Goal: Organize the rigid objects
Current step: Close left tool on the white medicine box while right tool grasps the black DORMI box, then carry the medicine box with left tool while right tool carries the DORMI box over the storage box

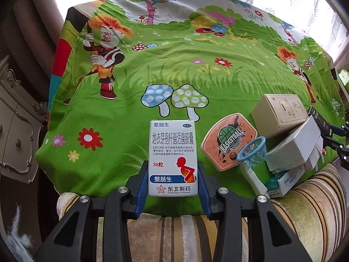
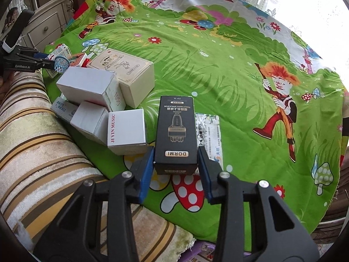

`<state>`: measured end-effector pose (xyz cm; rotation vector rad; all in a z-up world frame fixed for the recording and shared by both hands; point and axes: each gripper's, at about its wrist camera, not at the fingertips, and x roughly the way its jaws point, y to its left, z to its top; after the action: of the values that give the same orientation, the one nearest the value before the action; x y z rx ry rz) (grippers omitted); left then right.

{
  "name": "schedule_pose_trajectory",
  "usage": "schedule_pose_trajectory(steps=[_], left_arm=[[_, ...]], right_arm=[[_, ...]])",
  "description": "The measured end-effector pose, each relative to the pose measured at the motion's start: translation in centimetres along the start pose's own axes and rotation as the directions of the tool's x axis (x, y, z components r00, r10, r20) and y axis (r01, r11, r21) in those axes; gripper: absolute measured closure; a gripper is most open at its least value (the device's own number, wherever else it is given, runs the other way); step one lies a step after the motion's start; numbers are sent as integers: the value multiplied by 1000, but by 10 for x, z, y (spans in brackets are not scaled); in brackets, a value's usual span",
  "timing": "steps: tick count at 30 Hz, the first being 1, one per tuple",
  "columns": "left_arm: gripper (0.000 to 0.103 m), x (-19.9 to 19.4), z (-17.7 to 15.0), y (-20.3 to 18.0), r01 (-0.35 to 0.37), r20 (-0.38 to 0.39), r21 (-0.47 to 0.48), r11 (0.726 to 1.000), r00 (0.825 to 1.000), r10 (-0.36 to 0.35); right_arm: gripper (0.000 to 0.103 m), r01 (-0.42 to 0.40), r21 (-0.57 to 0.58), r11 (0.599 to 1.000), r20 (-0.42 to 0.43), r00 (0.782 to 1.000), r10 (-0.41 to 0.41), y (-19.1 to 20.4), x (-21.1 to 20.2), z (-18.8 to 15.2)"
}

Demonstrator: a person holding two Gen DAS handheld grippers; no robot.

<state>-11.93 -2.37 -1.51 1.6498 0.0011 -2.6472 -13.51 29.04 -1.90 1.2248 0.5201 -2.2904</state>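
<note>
Gripping a white medicine box (image 1: pixel 173 158), the left gripper (image 1: pixel 173 185) has its blue pads pressed on the box's two long sides near the bottom edge. The box stands with its long axis running away from the camera, printed face up, over the green cartoon cloth (image 1: pixel 196 76). The right gripper (image 2: pixel 176 168) pinches a black DORMI box (image 2: pixel 176 131) at its near end; the long axis points forward, label text inverted. Just left of it sits a white JI YIN MUSIC box (image 2: pixel 126 131), beside a pile of white cartons (image 2: pixel 87 87). A toy basketball hoop (image 1: pixel 231 144) leans near the medicine box. No container is visible.
</note>
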Motion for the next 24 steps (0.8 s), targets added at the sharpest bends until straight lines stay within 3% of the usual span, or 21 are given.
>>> schedule_pose_trajectory(steps=[13, 24], left_arm=[[62, -41, -15, 9, -13, 123, -90, 996, 992, 24], [62, -72, -27, -39, 103, 176, -25, 994, 980, -98]], right_arm=[[60, 26, 119, 993, 119, 992, -40, -5, -53, -9], [60, 84, 317, 945, 145, 980, -135, -18, -112, -63]])
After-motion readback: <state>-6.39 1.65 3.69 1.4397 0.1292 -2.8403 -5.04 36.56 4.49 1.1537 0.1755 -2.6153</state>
